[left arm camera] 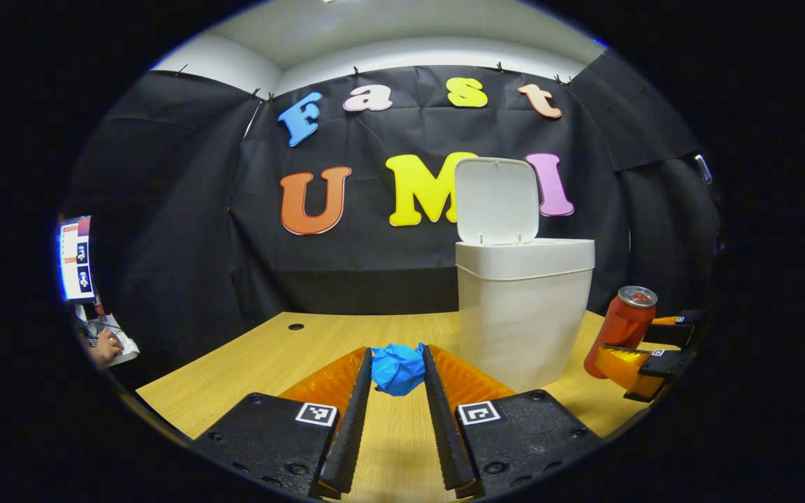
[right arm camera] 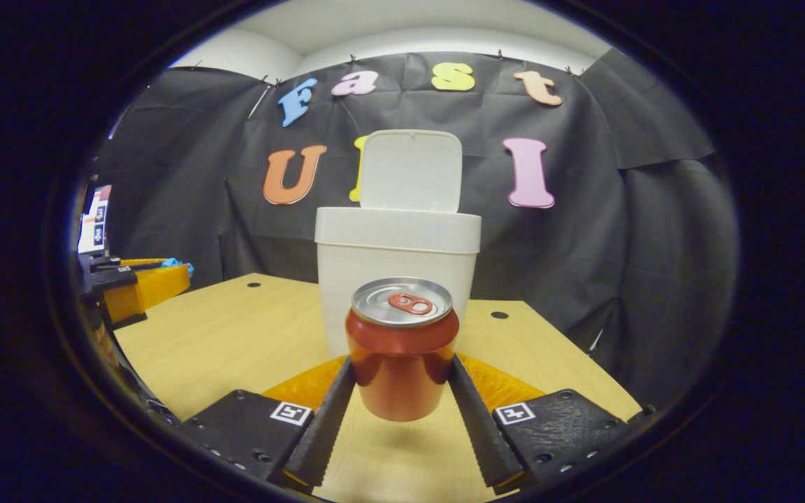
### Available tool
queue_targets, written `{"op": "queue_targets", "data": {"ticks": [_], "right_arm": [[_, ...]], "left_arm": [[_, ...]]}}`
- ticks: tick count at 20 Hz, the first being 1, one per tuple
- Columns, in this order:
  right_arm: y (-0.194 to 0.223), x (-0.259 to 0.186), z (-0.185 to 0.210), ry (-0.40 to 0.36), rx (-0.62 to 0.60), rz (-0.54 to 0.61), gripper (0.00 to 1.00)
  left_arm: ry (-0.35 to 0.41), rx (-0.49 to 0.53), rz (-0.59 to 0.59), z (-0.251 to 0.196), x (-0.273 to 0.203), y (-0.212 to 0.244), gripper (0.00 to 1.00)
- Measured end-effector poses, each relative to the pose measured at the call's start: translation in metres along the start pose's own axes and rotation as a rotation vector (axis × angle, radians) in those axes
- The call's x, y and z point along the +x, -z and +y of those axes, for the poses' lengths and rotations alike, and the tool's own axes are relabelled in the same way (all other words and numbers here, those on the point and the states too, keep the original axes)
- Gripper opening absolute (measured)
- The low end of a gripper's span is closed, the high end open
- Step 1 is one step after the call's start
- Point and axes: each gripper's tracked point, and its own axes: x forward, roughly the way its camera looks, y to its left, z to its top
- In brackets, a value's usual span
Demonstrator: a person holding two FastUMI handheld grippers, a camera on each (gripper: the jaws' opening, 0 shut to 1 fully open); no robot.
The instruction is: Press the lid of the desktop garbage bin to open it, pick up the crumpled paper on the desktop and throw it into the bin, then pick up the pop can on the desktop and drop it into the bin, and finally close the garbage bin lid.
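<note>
In the left gripper view, my left gripper [left arm camera: 397, 370] sits low and level over the wooden desktop [left arm camera: 235, 363], fingers reaching forward toward twelve o'clock. Its jaws are clamped on the blue crumpled paper [left arm camera: 398, 367], which is wedged between the two fingertips with both pads pressing its sides. The white garbage bin [left arm camera: 523, 307] stands just beyond at about one o'clock, its lid [left arm camera: 496, 199] flipped upright and open. Farther out at three o'clock I see the red pop can [left arm camera: 621, 328] held by my other tool. At nine o'clock a hand [left arm camera: 105, 346] rests near a lit screen [left arm camera: 75, 258].

In the right gripper view, my right gripper [right arm camera: 402, 381] is also level, pointing straight at the bin [right arm camera: 397, 265] at twelve o'clock. Its jaws are closed against the pop can [right arm camera: 402, 349], one finger on each side; the can is upright and appears lifted slightly off the desk [right arm camera: 235, 335], a soft shadow beneath it. The bin's lid [right arm camera: 411, 170] stands open behind the can. At nine o'clock, the left gripper [right arm camera: 165, 269] shows with a bit of the blue paper [right arm camera: 173, 263] at its tip.
</note>
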Motion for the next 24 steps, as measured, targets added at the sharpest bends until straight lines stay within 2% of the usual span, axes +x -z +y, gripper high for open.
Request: {"op": "queue_targets", "data": {"ticks": [8, 12, 19, 22, 24], "right_arm": [[-0.012, -0.017, -0.014, -0.020, 0.100, 0.010, 0.80], [-0.020, -0.023, -0.039, 0.043, 0.067, -0.011, 0.80], [-0.036, -0.036, -0.071, 0.104, 0.102, -0.054, 0.80], [-0.037, -0.037, -0.092, 0.155, 0.131, -0.053, 0.80], [-0.036, -0.037, -0.099, 0.160, 0.170, -0.047, 0.80]], "left_arm": [[-0.003, 0.062, -0.044, -0.034, -0.012, -0.036, 0.48], [-0.030, 0.059, -0.024, -0.043, -0.013, -0.043, 0.48], [0.021, 0.082, -0.068, -0.079, 0.010, -0.087, 0.48], [0.039, 0.115, -0.110, -0.097, 0.035, -0.111, 0.48], [0.003, 0.118, -0.199, -0.102, 0.055, -0.133, 0.48]]}}
